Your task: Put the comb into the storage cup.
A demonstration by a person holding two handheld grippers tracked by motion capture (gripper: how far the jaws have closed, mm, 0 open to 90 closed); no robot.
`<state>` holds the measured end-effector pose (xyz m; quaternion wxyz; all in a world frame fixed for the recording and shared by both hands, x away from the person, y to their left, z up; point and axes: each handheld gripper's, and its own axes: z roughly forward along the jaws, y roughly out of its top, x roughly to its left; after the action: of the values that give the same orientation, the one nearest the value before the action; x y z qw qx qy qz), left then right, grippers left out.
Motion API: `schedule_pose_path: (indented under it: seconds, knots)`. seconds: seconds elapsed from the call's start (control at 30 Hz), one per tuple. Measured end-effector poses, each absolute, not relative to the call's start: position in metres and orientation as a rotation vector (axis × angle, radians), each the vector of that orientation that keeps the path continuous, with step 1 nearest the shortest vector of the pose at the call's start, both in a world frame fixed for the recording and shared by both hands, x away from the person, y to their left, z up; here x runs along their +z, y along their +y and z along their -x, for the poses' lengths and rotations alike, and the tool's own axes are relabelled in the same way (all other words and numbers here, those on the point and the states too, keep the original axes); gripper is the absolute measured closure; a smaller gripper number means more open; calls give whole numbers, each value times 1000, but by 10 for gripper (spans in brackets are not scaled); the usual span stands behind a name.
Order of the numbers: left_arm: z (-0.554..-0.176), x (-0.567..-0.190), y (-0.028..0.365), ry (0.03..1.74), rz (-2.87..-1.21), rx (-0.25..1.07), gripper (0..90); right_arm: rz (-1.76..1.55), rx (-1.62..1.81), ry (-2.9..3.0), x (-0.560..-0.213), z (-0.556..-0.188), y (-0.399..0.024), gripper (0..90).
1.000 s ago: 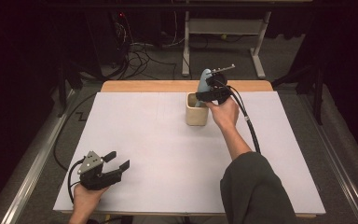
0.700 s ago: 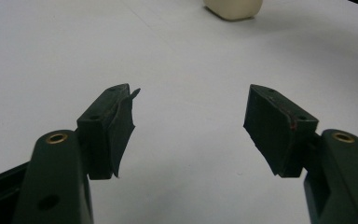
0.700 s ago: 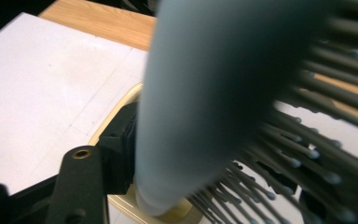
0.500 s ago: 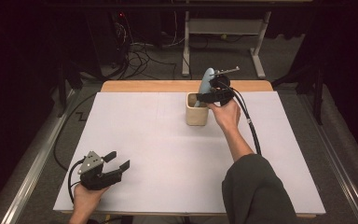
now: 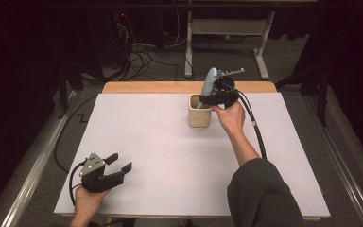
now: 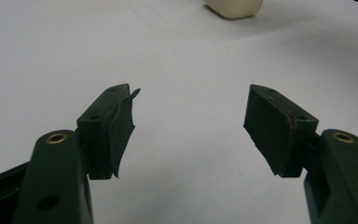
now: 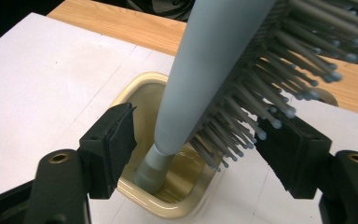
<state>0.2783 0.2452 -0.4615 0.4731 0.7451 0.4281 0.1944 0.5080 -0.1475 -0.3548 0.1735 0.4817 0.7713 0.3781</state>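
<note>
A grey-blue hairbrush (image 5: 210,82) stands handle-down in a cream cup (image 5: 200,118) at the table's far middle, leaning on the rim. In the right gripper view the brush (image 7: 209,60) rises from the cup (image 7: 137,88) between the jaws. My right gripper (image 5: 207,100) hovers just over the cup. Its jaws have just been opening and stand apart around the brush, the left pad (image 7: 116,144) clear of the handle and the other by the bristles. My left gripper (image 5: 121,161) rests open and empty at the front left; the left gripper view (image 6: 191,98) shows the cup (image 6: 235,7) far off.
A white sheet (image 5: 170,156) covers the table, with a strip of bare wood (image 5: 160,87) along the far edge. Cables and the legs of a desk (image 5: 189,52) lie on the floor beyond. The right gripper's cable (image 5: 255,127) trails along the forearm.
The right gripper's jaws have spread apart around the brush, which now stands in the cup on its own. The left hand has stayed still.
</note>
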Motion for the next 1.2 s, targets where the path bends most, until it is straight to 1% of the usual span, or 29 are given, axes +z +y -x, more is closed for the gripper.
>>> schedule_pose_path:
  seconds: [0.53, 0.67, 1.2]
  knots:
    - [-279, -462, 245, 1057, -1824, 475, 333, -1364, 1107, 2171, -354, -494, -171, 338]
    - [-279, -462, 245, 1059, -1825, 474, 336, -1359, 1113, 2175, -354, -490, -174, 370]
    - [-279, -462, 245, 1061, -1822, 480, 339, -1323, 1117, 2139, -349, -470, -190, 379]
